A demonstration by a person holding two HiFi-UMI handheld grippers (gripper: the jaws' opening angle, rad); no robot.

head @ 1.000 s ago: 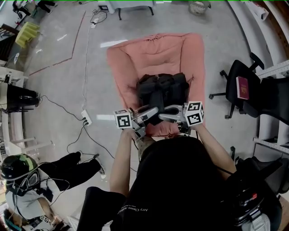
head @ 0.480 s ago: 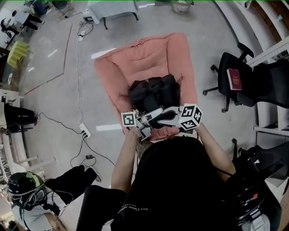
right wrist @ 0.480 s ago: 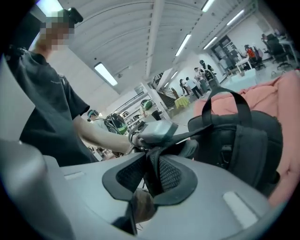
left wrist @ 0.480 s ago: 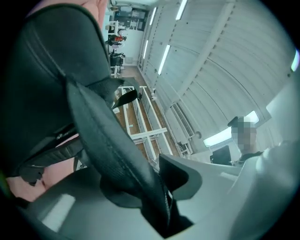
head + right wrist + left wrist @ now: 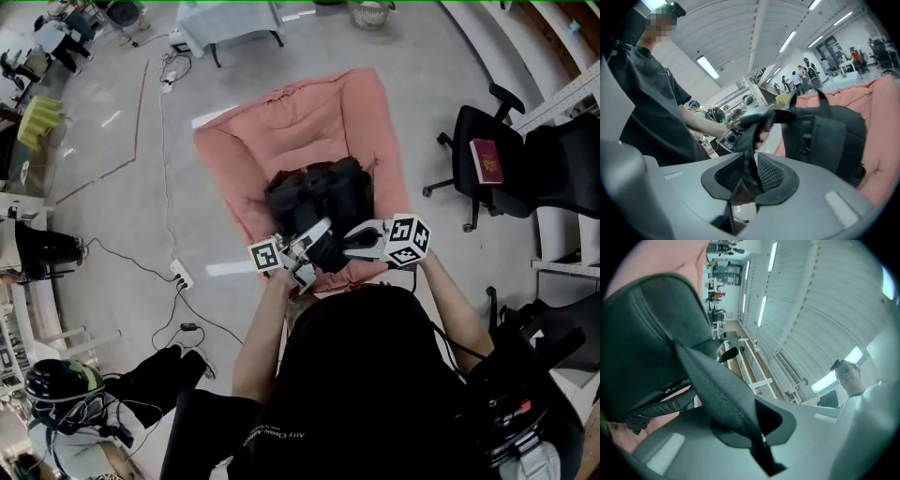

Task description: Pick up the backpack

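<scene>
A black backpack (image 5: 314, 197) lies on a pink floor cushion (image 5: 300, 122). At its near edge my left gripper (image 5: 322, 229) is shut on a black strap (image 5: 717, 390) of the pack. In the left gripper view the strap runs from the backpack (image 5: 642, 348) down into the left gripper (image 5: 757, 439). My right gripper (image 5: 350, 237) stands just right of it. Its jaws are opening, and a strap (image 5: 750, 136) hangs loosely between the pads of the right gripper (image 5: 749, 176). The backpack (image 5: 829, 136) sits beyond them.
A black office chair (image 5: 511, 178) with a red book (image 5: 487, 161) stands to the right. A power strip (image 5: 180, 275) and cables lie on the concrete floor at left. A person in a helmet (image 5: 61, 384) sits at lower left. A table (image 5: 230, 19) is at the back.
The left jaws have come together on the strap. The right gripper has shifted a little to the right and its jaws have parted.
</scene>
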